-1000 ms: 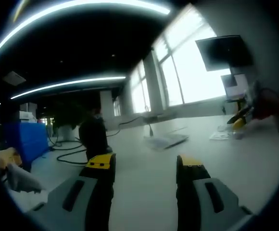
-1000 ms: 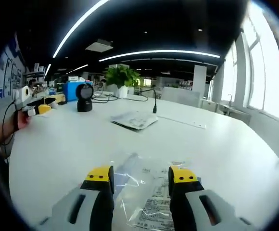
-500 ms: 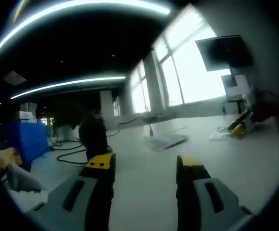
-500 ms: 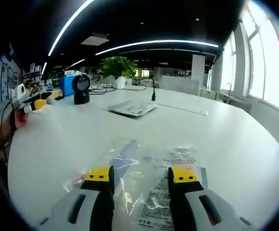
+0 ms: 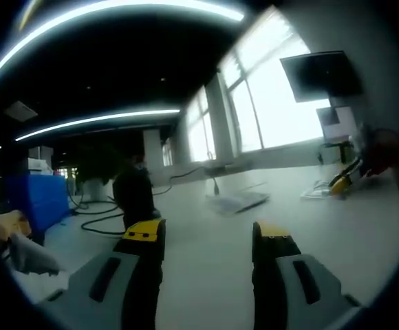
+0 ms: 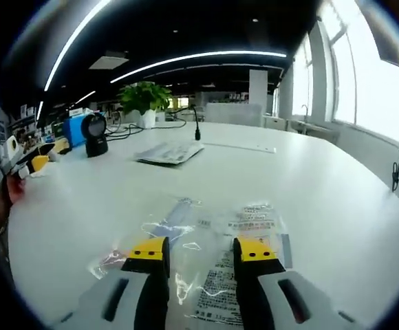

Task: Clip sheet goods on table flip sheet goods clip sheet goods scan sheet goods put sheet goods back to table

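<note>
Right hand-held gripper (image 6: 199,249): was tilted down over the surface (image 6: 323,179), jaws parted, gripping nothing, tips above the sheet goods.
Sheet goods (image 6: 237,227): a clear printed bag lay flat on the surface at 6 o'clock in the right gripper view, partly under the jaws.
Left hand-held gripper (image 5: 208,237): was held level above the surface, jaws wide apart and empty.
Second packet (image 6: 166,152): lay farther off at 11 o'clock.
Scanner (image 6: 95,134): stood at 10 o'clock, near the far edge.

Clear plastic bag (image 6: 213,240) with printed label, lying flat and crinkled on white table (image 6: 337,199), near its front edge.
</note>
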A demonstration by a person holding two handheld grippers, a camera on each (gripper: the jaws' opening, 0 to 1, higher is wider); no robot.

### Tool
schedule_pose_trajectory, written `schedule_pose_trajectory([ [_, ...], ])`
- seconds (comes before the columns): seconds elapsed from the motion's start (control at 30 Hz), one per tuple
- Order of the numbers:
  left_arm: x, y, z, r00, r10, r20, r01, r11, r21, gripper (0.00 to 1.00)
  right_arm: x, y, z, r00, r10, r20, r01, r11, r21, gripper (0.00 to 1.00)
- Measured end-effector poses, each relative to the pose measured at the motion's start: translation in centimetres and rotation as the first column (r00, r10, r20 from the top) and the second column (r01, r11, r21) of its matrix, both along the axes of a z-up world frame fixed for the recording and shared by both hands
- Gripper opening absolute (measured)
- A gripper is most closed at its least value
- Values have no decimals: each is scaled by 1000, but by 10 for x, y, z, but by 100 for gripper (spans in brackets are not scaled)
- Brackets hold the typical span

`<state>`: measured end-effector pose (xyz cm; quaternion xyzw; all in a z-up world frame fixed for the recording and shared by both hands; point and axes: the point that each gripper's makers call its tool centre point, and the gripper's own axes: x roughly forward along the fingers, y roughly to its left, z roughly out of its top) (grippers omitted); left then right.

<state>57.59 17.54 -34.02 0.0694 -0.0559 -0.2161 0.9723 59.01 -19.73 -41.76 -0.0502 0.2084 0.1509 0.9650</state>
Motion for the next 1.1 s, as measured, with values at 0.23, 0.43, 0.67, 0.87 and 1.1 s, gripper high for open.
schedule_pose_trajectory([
  [0.23,-1,0,1,1000,0,1,0,1000,-2,43,-17,1,2,1000,1,2,-1,1000,6,38],
  [0.43,0,0,0,1000,-2,1,2,1000,2,43,-21,7,3,1000,28,14,-28,1000,4,39],
  [0.67,2,0,-1,1000,1,-1,-1,1000,6,43,-24,14,5,997,75,10,-75,997,5,41],
  [0.87,2,0,-1,1000,2,-3,-2,1000,8,43,-22,14,5,997,82,12,-82,997,-3,42],
  [1.1,2,0,-1,1000,0,-4,0,1000,9,43,-10,2,36,994,26,106,-37,994,107,41],
])
